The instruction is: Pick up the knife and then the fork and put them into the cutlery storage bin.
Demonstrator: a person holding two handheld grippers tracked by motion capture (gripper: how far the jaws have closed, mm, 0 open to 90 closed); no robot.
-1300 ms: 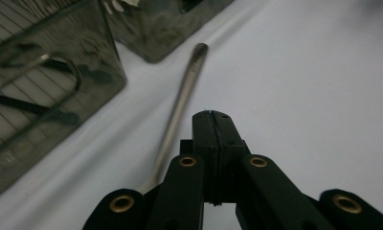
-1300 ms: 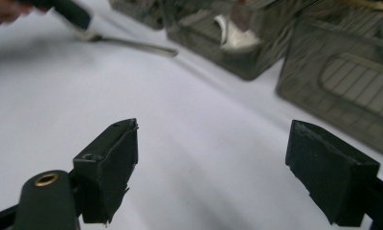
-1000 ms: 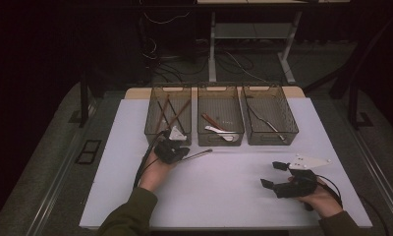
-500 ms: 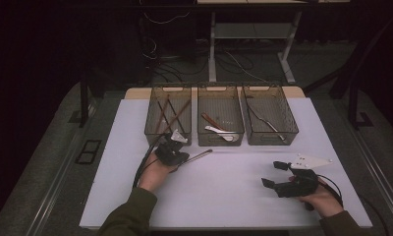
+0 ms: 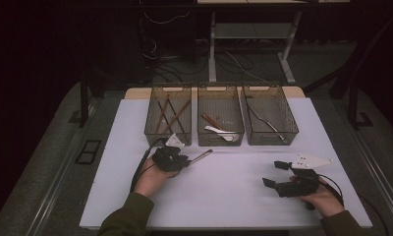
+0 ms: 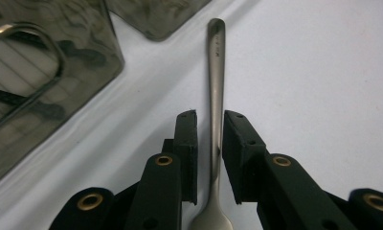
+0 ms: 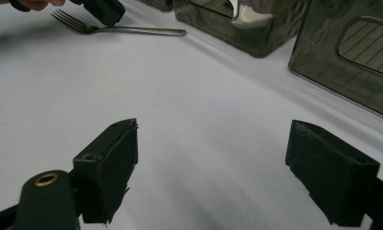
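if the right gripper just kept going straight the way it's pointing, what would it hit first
Probably nothing soon: the right gripper has open jaws facing bare table; farther on, roughly, lies the fork, though depth is unclear.

Olive sleeves (image 5: 128, 216); black tongs (image 6: 209, 143), brass screws, grey plate (image 5: 310, 160).

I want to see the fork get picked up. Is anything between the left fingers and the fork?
No, nothing is in the way. The fork lies on the white table with its handle right between the left gripper's fingers. They have just been opening, with small gaps either side, so they no longer squeeze it.
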